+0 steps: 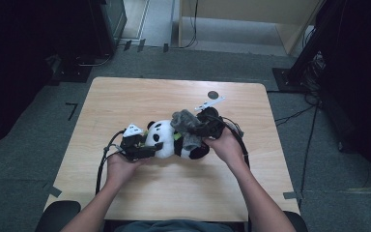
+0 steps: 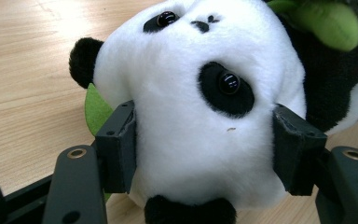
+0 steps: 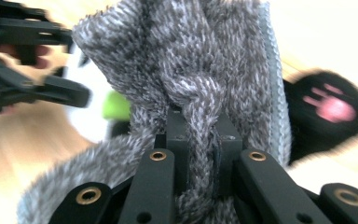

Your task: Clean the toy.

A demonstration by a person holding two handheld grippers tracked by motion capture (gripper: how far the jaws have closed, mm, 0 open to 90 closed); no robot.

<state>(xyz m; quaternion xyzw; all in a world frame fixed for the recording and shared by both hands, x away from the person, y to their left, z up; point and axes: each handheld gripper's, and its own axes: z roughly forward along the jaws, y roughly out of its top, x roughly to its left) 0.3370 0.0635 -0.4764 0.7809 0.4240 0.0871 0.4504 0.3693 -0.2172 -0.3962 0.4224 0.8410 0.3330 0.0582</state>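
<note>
A black-and-white plush panda (image 1: pixel 170 139) lies on its back at the middle of the wooden table (image 1: pixel 125 96). My left gripper (image 1: pixel 147 146) is shut on its white head (image 2: pixel 200 121), one pad (image 2: pixel 119 147) pressed into each side. A grey knitted garment (image 1: pixel 186 126) is draped over the panda's body. My right gripper (image 1: pixel 204 126) is shut on a bunched fold of that grey knit (image 3: pixel 200 140), which rises between its jaws. In the right gripper view a black paw with pink pads (image 3: pixel 328 105) shows to the right and the left gripper (image 3: pixel 37 70) at far left.
A small dark round mark (image 1: pixel 213 94) sits on the table near its far edge. Green plush pieces (image 2: pixel 328 21) are attached to the panda. Cables trail from both grippers toward the near edge. Dark equipment and cables stand on the floor around the table.
</note>
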